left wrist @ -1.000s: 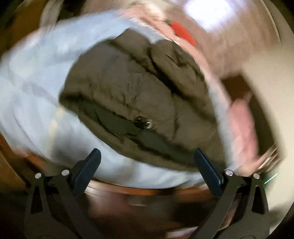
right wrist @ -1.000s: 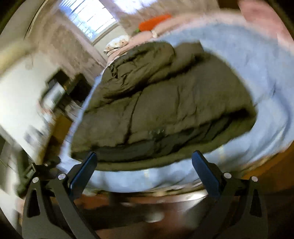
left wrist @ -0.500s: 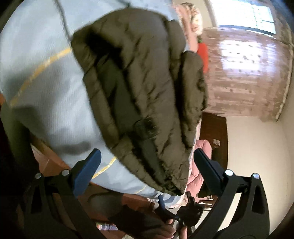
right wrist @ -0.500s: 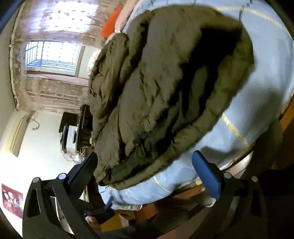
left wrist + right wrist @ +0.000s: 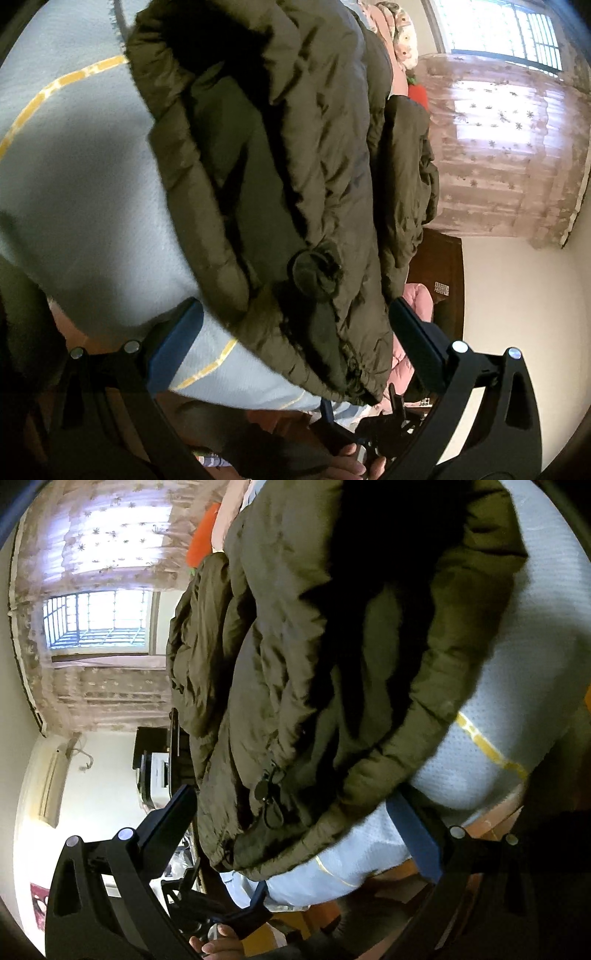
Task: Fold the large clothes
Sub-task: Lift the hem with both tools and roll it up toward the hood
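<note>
Olive padded jacket (image 5: 295, 155) lies bunched on the light-blue bed cover (image 5: 81, 177), its hem corner reaching the near edge of the bed. Left gripper (image 5: 295, 328): jaws spread wide, nothing between them, hem just ahead. Right gripper (image 5: 295, 812): jaws likewise spread, empty, drawcord toggle (image 5: 264, 788) just ahead. 2 yellow stripes (image 5: 484, 746) show on the cover. Curtained window (image 5: 506, 122) lies beyond.

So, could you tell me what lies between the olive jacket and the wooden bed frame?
The light blue blanket lies between them: the olive jacket rests on it, and it drapes over the wooden bed frame, shown in both wrist views.
</note>
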Demonstrator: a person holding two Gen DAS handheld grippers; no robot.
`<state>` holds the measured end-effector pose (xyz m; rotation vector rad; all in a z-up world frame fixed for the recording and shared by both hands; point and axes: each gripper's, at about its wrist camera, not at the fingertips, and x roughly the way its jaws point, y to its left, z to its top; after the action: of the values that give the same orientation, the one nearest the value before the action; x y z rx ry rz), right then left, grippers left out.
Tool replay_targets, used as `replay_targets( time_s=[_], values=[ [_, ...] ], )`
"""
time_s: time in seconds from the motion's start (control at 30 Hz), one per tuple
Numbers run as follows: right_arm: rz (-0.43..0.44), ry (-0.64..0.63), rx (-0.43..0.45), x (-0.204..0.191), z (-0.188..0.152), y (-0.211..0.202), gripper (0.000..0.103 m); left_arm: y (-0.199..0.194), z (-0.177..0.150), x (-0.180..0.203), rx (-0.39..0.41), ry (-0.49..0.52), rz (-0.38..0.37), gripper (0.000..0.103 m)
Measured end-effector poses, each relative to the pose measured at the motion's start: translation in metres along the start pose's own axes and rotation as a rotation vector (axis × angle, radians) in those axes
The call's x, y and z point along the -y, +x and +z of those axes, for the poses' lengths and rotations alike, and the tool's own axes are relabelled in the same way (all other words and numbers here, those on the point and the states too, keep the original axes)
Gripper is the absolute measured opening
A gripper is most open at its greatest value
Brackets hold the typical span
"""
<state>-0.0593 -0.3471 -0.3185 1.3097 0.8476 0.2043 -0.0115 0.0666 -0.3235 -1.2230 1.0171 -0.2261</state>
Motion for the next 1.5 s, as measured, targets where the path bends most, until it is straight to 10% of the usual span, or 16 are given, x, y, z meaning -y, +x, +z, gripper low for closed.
replay_targets(
  time_s=[0.47,0.6,0.73,0.93,1.2,1.5],
  values=[
    [-0.037,-0.025,0.09,-0.012,0.006,0.018,0.094,0.025,0.01,0.044,0.099,0.267,0.132,0.101],
    [-0.102,-0.08,0.078,-0.011,0.011,0.028,0.036,0.033,0.015,0.047,0.118,0.278,0.18,0.094],
    [-0.103,-0.085,0.087,-0.005,0.015,0.031,0.018,0.038,0.025,0.047,0.108,0.307,0.232,0.047],
    [-0.118,-0.158,0.096,-0.019,0.013,0.03,0.011,0.043,0.031,0.045,0.094,0.331,0.239,0.021],
    [-0.1,-0.188,0.116,-0.046,0.019,0.015,0.01,0.025,0.012,0.099,0.197,0.548,0.341,0.017],
    [-0.048,-0.251,0.127,-0.103,0.045,0.006,0.01,0.005,0.04,0.16,0.207,0.538,0.254,0.017]
  ],
)
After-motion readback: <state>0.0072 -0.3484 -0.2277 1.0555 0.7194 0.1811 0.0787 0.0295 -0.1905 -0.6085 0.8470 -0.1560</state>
